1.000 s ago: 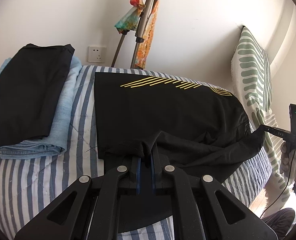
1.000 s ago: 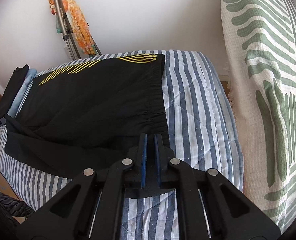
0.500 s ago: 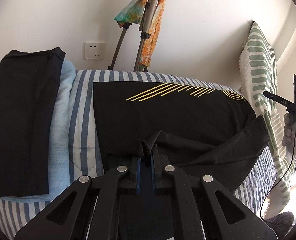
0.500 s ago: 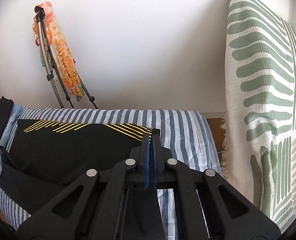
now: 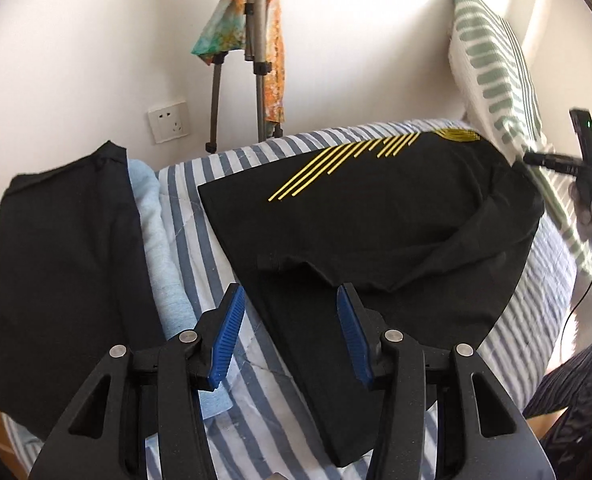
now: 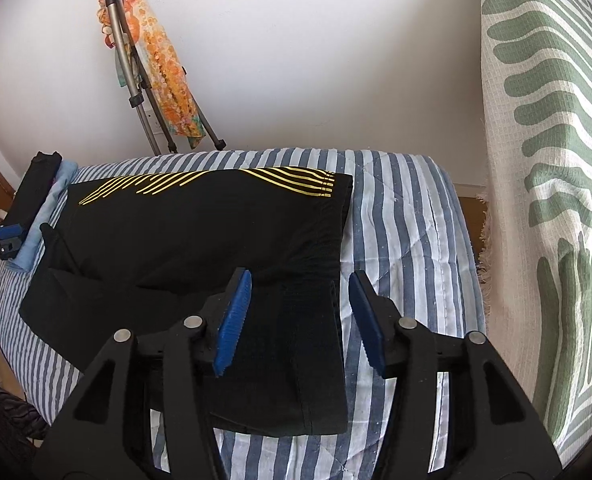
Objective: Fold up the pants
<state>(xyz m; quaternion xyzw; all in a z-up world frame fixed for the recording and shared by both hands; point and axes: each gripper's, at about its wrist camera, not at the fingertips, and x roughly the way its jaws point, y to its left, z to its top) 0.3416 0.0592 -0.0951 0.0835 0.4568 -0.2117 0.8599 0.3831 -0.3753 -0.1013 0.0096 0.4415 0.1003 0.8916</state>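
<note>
The black pants [image 5: 376, 216] with thin yellow stripes lie on the bed [image 5: 263, 384], on its blue-and-white striped quilt, with one layer turned back over the other so a rumpled fold edge runs across the middle. The left gripper [image 5: 291, 336] hangs just above the near edge of the cloth with its jaws spread wide and nothing between the blue pads [image 5: 227, 332]; one pad is over bare quilt, the other over the black fabric. The right gripper [image 6: 300, 320] is likewise wide open and empty, poised over the waistband end of the pants [image 6: 199, 240], one pad above the cloth and the other above the stripes of the quilt beside it. To the left of the pants, apart from them, a folded black garment [image 5: 63, 272] sits on top of a folded light blue one [image 5: 155, 240]. A green-and-white patterned cushion [image 6: 556, 160] stands upright at the right end of the bed. Against the white wall behind, a tripod [image 6: 135, 80] draped with an orange patterned cloth [image 6: 167, 80] stands near a wall socket [image 5: 168, 121].
</note>
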